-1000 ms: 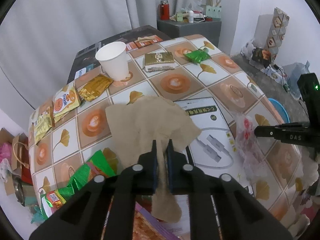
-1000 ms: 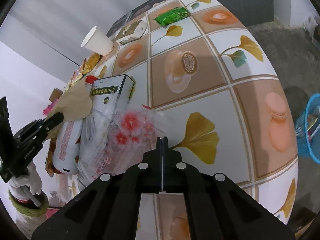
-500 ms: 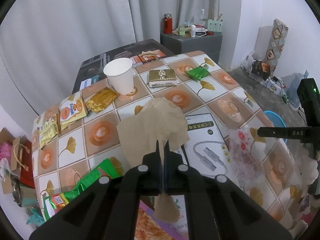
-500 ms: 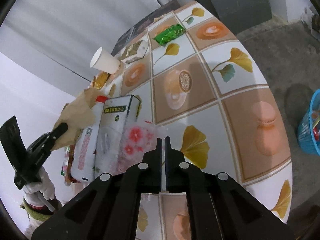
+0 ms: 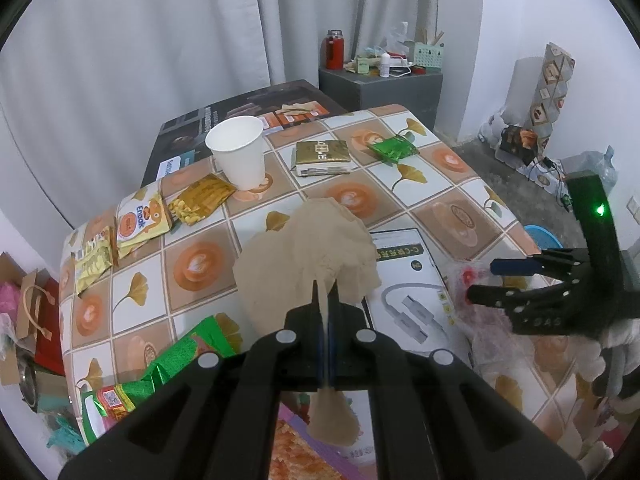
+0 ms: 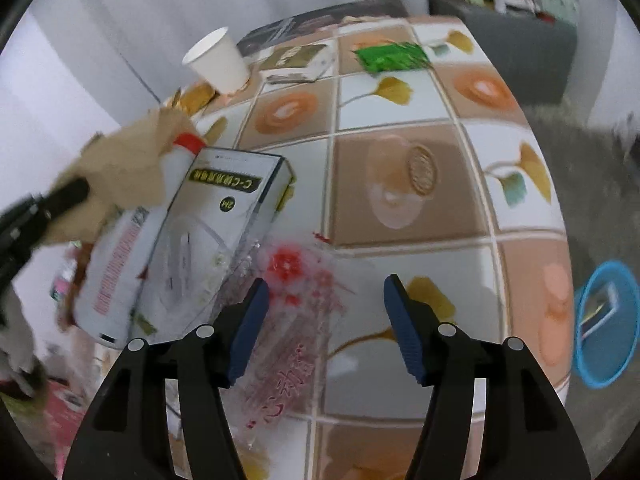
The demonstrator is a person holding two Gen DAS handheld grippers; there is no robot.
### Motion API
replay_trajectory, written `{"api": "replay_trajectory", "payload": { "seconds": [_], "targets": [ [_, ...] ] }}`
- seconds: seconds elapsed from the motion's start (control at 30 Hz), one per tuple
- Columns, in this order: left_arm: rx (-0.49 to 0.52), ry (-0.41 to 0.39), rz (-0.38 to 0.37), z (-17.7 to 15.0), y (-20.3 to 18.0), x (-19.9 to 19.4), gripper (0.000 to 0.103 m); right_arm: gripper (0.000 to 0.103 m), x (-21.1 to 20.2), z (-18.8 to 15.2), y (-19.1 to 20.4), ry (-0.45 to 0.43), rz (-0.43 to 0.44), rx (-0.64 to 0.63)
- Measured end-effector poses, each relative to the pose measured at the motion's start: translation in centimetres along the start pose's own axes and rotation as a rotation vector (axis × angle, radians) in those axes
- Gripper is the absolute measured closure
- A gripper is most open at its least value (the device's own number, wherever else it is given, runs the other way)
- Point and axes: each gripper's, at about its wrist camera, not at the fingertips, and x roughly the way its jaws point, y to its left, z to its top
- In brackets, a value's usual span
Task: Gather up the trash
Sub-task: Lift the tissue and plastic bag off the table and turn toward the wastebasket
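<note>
1. Two hand-held grippers work over a table covered in a tiled cloth with coffee and ginkgo prints.
2. The left gripper has its jaws pressed together on a crumpled brown paper napkin, which hangs lifted above the tabletop, a tail of it drooping below the jaws.
3. The right gripper has its jaws apart and opening; its blue pads touch nothing, and it hovers above a clear plastic bag with red flowers lying on the cloth.
4. Just beside that bag lies a white cable box, with a white bottle with a red cap against the box's far side.
5. Farther back stand a white paper cup, a gold packet and a green wrapper.
6. Along the left edge lie yellow snack packets, and a green foil wrapper sits near the left gripper.
7. A blue basket stands on the floor beside the table, on the right.
</note>
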Motion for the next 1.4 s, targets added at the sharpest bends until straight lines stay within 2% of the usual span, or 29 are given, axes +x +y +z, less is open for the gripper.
{"api": "replay_trajectory", "payload": {
  "seconds": [0.1,0.17,0.2,0.23,0.27,0.53,0.67,0.73,0.8,0.87,0.93,0.97,1.13,1.2,1.27,1.3,1.4],
  "targets": [
    [-0.002,0.002,0.000,-0.2,0.1,0.0,0.102,0.067,0.2,0.0,0.3,-0.002,-0.023,-0.017],
    [-0.005,0.004,-0.001,-0.2,0.4,0.0,0.102,0.086,0.4,0.0,0.2,-0.002,-0.035,-0.024],
    [-0.007,0.004,-0.002,-0.3,0.5,0.0,0.102,0.090,0.4,-0.1,0.0,-0.003,-0.036,-0.023],
    [-0.009,0.003,-0.003,-0.3,0.6,0.0,0.102,0.100,0.4,-0.1,-0.2,-0.001,-0.036,-0.018],
    [-0.010,0.002,-0.002,-0.4,0.6,-0.1,0.102,0.103,0.4,-0.2,-0.4,-0.003,-0.029,-0.010],
    [-0.015,-0.009,-0.001,-0.4,0.9,-0.4,0.102,0.103,-0.2,-0.6,-1.2,-0.024,0.016,0.038],
    [-0.016,-0.013,0.002,-0.4,1.1,-0.7,0.102,0.103,-2.2,-1.2,-2.2,-0.061,0.090,0.084],
    [-0.017,-0.015,0.003,-0.4,1.2,-0.8,0.102,0.100,-3.3,-1.7,-2.9,-0.063,0.184,0.134],
    [-0.021,-0.016,0.004,-0.5,1.3,-0.8,0.102,0.098,-4.2,-2.6,-3.8,-0.053,0.328,0.212],
    [-0.025,-0.017,0.003,-0.5,1.3,-0.8,0.102,0.084,-4.8,-3.8,-4.3,-0.031,0.447,0.293],
    [-0.026,-0.018,0.002,-0.5,1.3,-0.8,0.102,0.076,-4.9,-4.8,-4.2,-0.006,0.509,0.343],
    [-0.027,-0.018,0.002,-0.5,1.3,-0.8,0.102,0.076,-4.9,-5.5,-4.0,0.009,0.540,0.369],
    [-0.027,-0.017,-0.004,-0.6,1.1,-0.8,0.102,0.076,-4.4,-6.9,-3.8,0.042,0.546,0.427],
    [-0.026,-0.019,-0.007,-0.7,0.9,-1.0,0.102,0.072,-4.2,-7.1,-4.2,0.061,0.531,0.456],
    [-0.025,-0.021,-0.008,-0.8,0.9,-1.1,0.102,0.062,-4.1,-7.5,-4.3,0.078,0.516,0.474],
    [-0.026,-0.021,-0.008,-0.8,0.9,-1.1,0.102,0.060,-4.1,-7.7,-4.3,0.085,0.515,0.483],
    [-0.030,-0.021,-0.008,-0.8,0.9,-1.1,0.102,0.058,-3.4,-8.7,-3.8,0.146,0.597,0.529]
  ]
}}
